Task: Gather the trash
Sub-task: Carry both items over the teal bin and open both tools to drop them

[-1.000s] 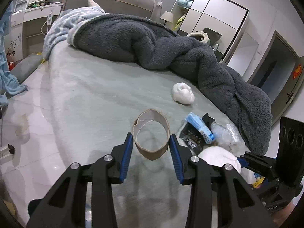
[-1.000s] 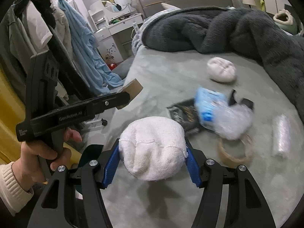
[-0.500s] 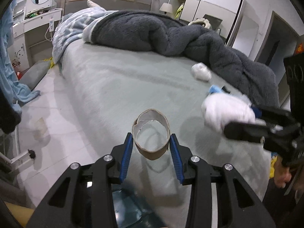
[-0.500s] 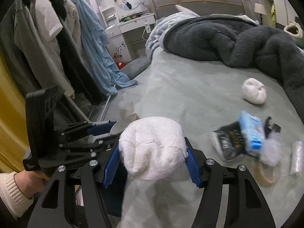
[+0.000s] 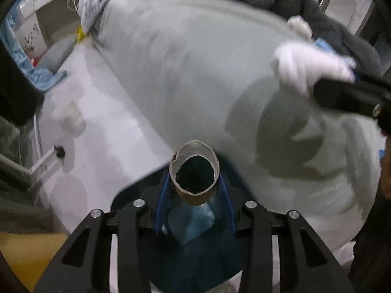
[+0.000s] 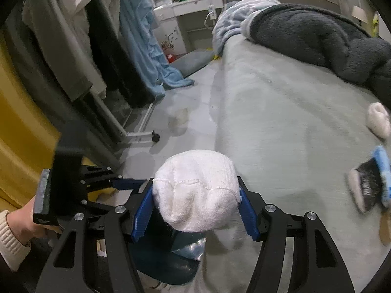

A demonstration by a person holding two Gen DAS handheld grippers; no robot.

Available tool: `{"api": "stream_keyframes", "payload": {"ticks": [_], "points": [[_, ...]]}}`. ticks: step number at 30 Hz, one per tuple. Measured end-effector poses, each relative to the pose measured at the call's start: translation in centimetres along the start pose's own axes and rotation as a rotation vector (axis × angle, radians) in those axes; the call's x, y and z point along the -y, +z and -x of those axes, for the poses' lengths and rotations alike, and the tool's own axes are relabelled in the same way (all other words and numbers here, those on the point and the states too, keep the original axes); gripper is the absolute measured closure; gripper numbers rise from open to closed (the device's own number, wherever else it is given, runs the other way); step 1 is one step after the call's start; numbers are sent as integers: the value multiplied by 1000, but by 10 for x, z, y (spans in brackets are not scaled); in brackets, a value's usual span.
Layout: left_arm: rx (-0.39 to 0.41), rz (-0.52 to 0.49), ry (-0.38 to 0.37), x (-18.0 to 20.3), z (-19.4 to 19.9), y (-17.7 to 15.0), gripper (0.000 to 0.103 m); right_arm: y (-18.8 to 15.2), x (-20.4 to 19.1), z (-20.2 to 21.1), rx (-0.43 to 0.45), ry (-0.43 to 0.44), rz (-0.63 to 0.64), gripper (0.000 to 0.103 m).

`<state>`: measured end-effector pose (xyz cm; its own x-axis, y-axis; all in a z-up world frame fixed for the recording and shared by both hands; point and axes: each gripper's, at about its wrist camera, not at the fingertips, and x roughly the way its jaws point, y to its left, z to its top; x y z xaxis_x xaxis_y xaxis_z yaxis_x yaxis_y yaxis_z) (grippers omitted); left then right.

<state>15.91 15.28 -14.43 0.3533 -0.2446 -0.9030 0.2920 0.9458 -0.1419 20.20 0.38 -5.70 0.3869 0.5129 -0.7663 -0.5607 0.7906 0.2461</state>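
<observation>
My left gripper (image 5: 194, 183) is shut on a torn brown cardboard tape ring (image 5: 194, 171), held right above a dark blue bin (image 5: 195, 249) on the floor by the bed. My right gripper (image 6: 195, 197) is shut on a balled white sock (image 6: 195, 190) over the bed's edge, just right of the same bin (image 6: 168, 266). The sock (image 5: 305, 66) and the right gripper's black body show blurred at the right of the left wrist view. The left gripper (image 6: 127, 184), held by a hand in a cream sleeve, appears at the lower left of the right wrist view.
More litter lies on the grey bed (image 6: 281, 112): a second white ball (image 6: 378, 122), a black wrapper (image 6: 366, 188) and a blue packet (image 6: 385, 171). A dark fleece blanket (image 6: 317, 31) covers the far side. Clothes hang on a rack (image 6: 80, 56) left of the floor strip.
Both grippers have swung left off the bed toward the floor, each keeping its load. The left one now tilts down over the blue bin, which has come into view beneath it.
</observation>
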Motion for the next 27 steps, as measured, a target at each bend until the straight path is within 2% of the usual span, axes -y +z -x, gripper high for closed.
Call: {"api": "stream_keyframes", "payload": {"ticks": [3,15,20,27], "points": [[-62,8,-5,-10,-11,-14,61,-1,-12,-15,-39,1,19,39],[-229,72,-27,-36,-27,-48,60,-12,-39,-67,-212,-8,54,39],[-247,79,-27,-42,-27,-52,59,-18,-46,-82,-265,-1,54,39],[-233,110,-39,-53,-18,-55,42,-29,-55,-105,-334,-1,61,39]]}}
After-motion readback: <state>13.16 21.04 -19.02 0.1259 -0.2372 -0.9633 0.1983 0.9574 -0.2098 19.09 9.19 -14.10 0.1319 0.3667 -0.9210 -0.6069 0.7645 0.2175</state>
